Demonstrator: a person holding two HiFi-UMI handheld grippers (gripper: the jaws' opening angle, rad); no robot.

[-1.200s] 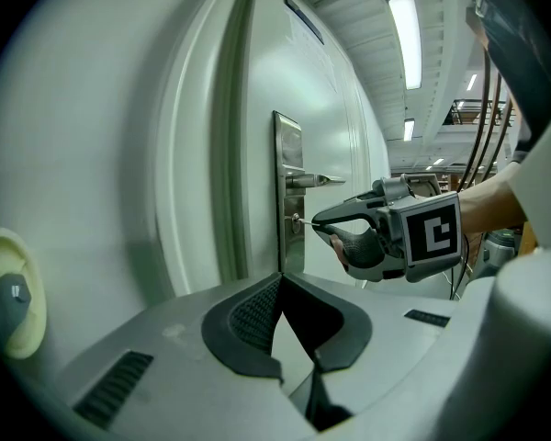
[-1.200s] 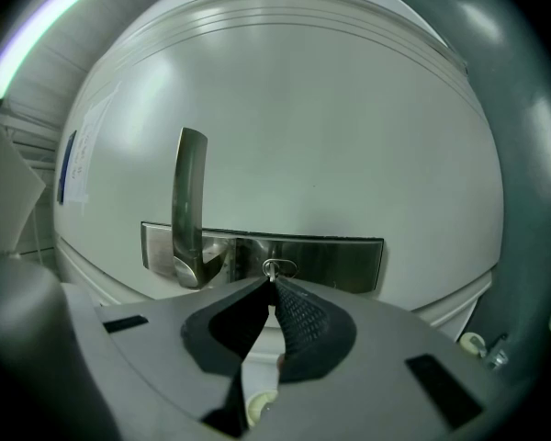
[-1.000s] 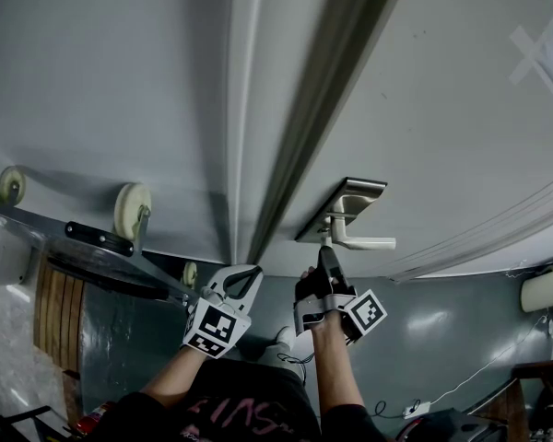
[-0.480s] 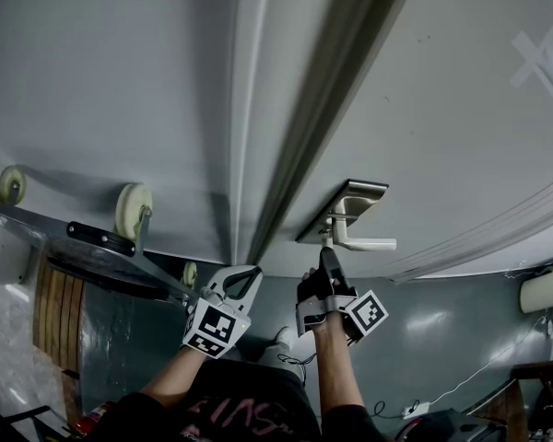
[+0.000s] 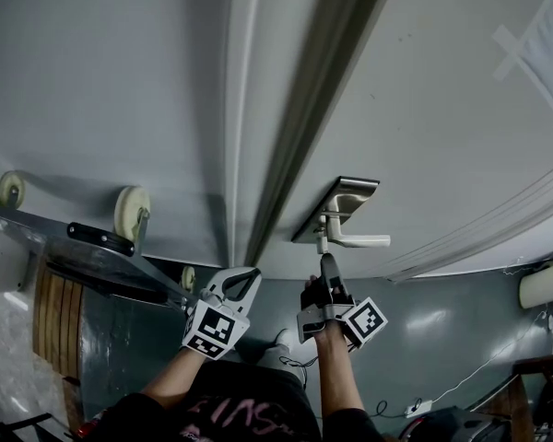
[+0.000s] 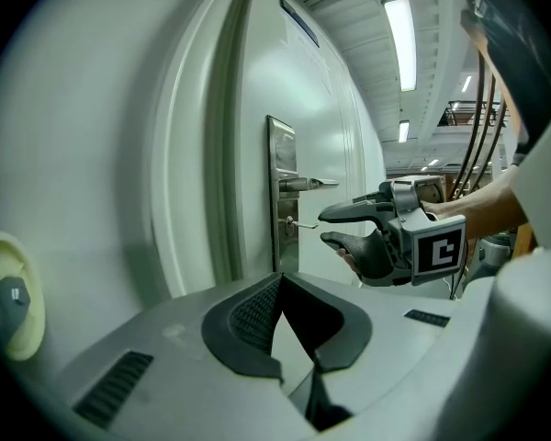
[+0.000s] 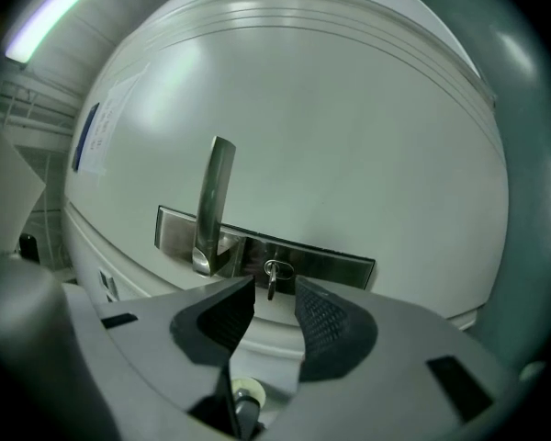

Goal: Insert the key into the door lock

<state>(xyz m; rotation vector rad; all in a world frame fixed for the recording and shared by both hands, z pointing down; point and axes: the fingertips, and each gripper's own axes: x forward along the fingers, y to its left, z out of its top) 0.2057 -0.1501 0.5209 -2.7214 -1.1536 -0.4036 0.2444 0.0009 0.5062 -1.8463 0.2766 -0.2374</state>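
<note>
Key (image 7: 270, 285) sits in the door lock (image 7: 277, 263), its small metal head poking out of the steel plate (image 7: 335, 266) just below the lever handle (image 7: 211, 200). Insertion looks done to me, or nearly.

On the left, my left claw (image 6: 280, 283) hangs well back from the door (image 6: 202, 136). Its dark ribbed pads (image 6: 253, 310) appear to meet at the tips, with nothing between them. The door is smooth, pale and painted, with a long moulded edge running up it.

Moving right, the plate is a narrow rectangle of brushed steel, and the handle is a slim rounded bar of the same metal. The key is thin and flat, small against my pads.

Further right, my right claw (image 7: 275, 290) faces the plate with its pads a little apart. They line up either side of the key head but stop just short of it, gripping nothing.

My guess at the next move is to draw straight back without knocking the key. If it isn't fully home, I would close gently on the head and press straight in.
</note>
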